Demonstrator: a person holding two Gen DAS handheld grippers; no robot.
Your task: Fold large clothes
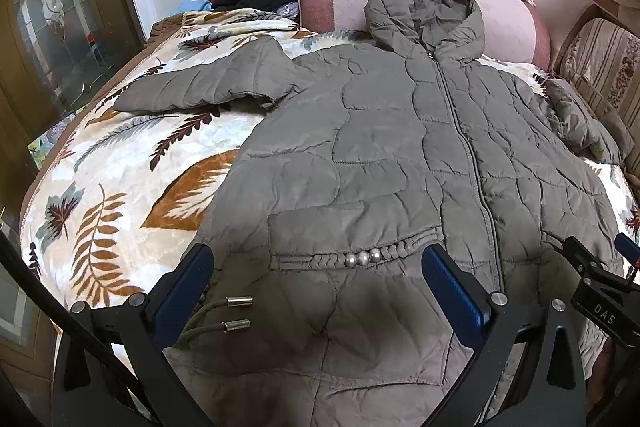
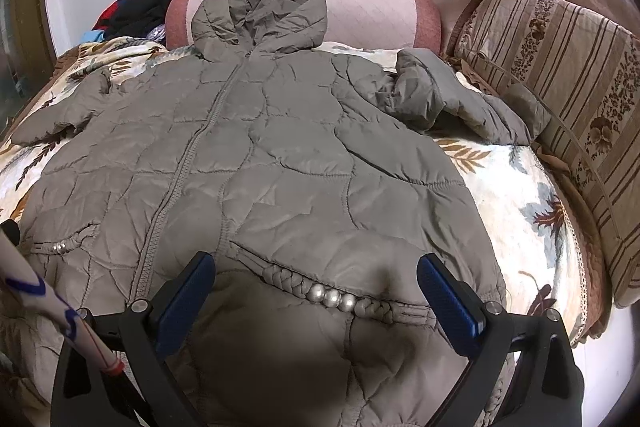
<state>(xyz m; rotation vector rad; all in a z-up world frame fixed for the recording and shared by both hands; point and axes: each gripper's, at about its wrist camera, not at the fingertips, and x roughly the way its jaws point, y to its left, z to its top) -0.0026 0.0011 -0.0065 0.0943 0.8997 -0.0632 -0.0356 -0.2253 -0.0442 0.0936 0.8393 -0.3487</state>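
Olive-grey and quilted, the hooded jacket (image 1: 400, 155) lies front-up and zipped on the leaf-print blanket (image 1: 132, 163), its hood resting against a pink cushion (image 2: 372, 15). I see my left gripper (image 1: 318, 279) and right gripper (image 2: 316, 287) both spread wide above the hem, near the braided pockets, with nothing clamped between the blue pads.
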